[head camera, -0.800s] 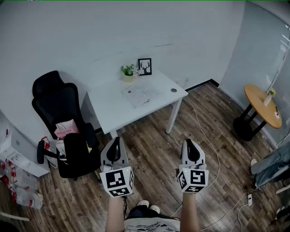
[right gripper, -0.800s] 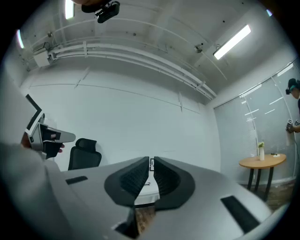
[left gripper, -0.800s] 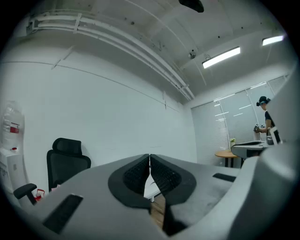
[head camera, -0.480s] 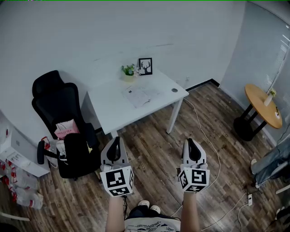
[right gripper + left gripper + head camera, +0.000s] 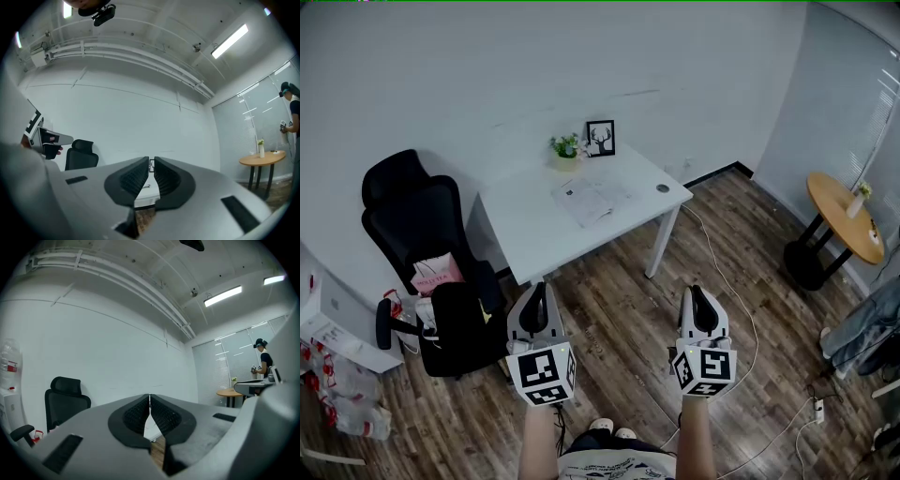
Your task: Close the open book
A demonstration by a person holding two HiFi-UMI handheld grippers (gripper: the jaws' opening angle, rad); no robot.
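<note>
The open book [image 5: 592, 197] lies flat on the white table [image 5: 534, 230] across the room, pages up. Both grippers hang over the wood floor, well short of the table and pointing toward it. In the head view my left gripper [image 5: 536, 289] is at lower left, and the left gripper view shows its [image 5: 150, 399] pads touching at the tips with nothing between them. At lower right, my right gripper [image 5: 699, 291] has its [image 5: 151, 163] pads together but for a thin slit, holding nothing.
A black office chair [image 5: 422, 225] with a pink bag stands left of the table. A potted plant [image 5: 565, 148] and a picture frame [image 5: 600, 137] sit at its back edge. A round wooden table [image 5: 844, 217] is at right. A cable [image 5: 722, 272] trails over the floor.
Both grippers sit slightly lower in the head view, and the scene has shifted a little. The jaws look the same as before.
</note>
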